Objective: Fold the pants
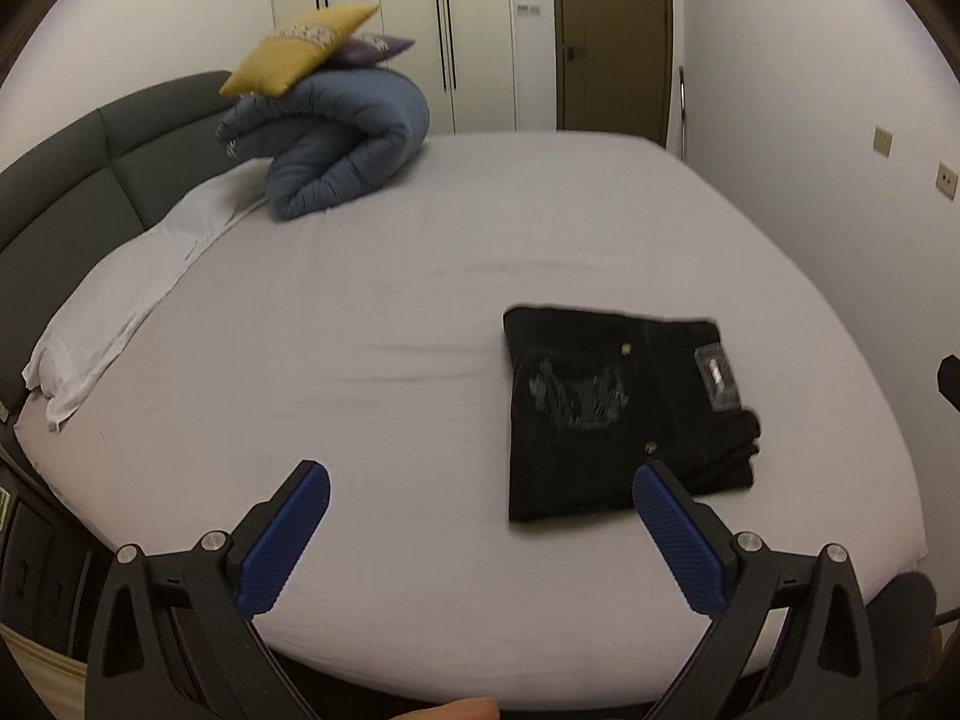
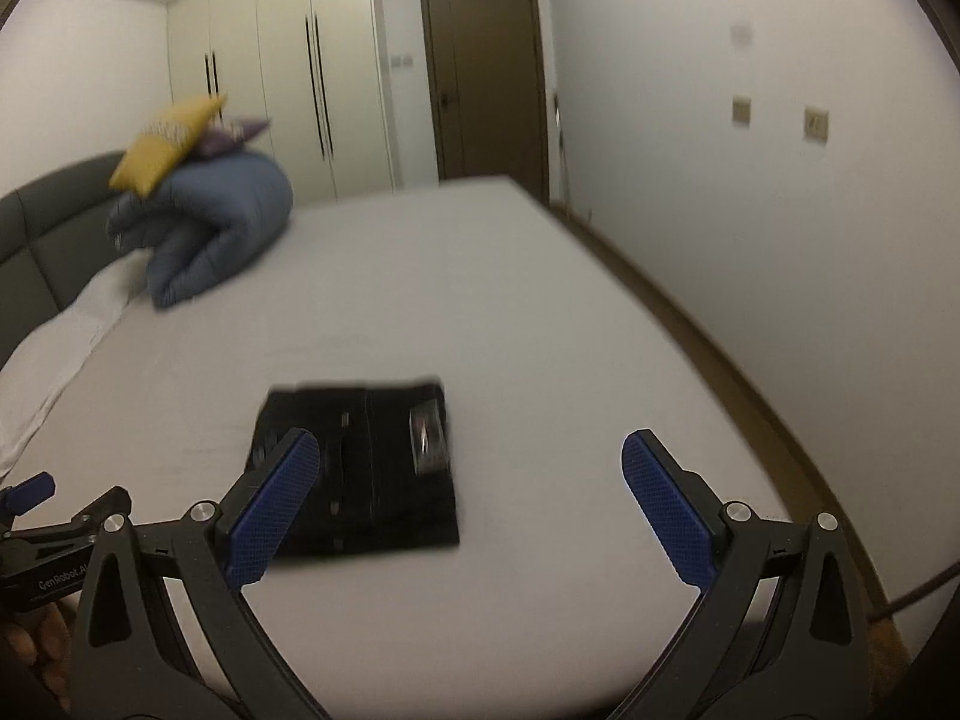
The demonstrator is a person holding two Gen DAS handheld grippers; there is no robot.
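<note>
It was a home bedroom: a wide bed (image 1: 372,312) with a padded headboard (image 1: 90,162) at nine o'clock, wardrobes (image 1: 420,30) and a door (image 1: 612,36) at twelve.

Both views are dim, lit by soft indoor light with a faint purple cast on the walls; no lamp or window shows. Shadows are weak, only a thin dark edge under the folded pants (image 1: 624,414). No strong glare, just small highlights on the metal screws and the pants' label. Heavy fisheye bending: the bed (image 1: 420,312) edge curves, the wardrobe (image 1: 420,30) lines bow, black corners frame each picture. Left wrist view is fairly sharp, slight smear on the pants. Right wrist view is motion-blurred: pants (image 2: 360,474), blanket (image 2: 210,234) and wall sockets (image 2: 816,123) are soft.
</note>
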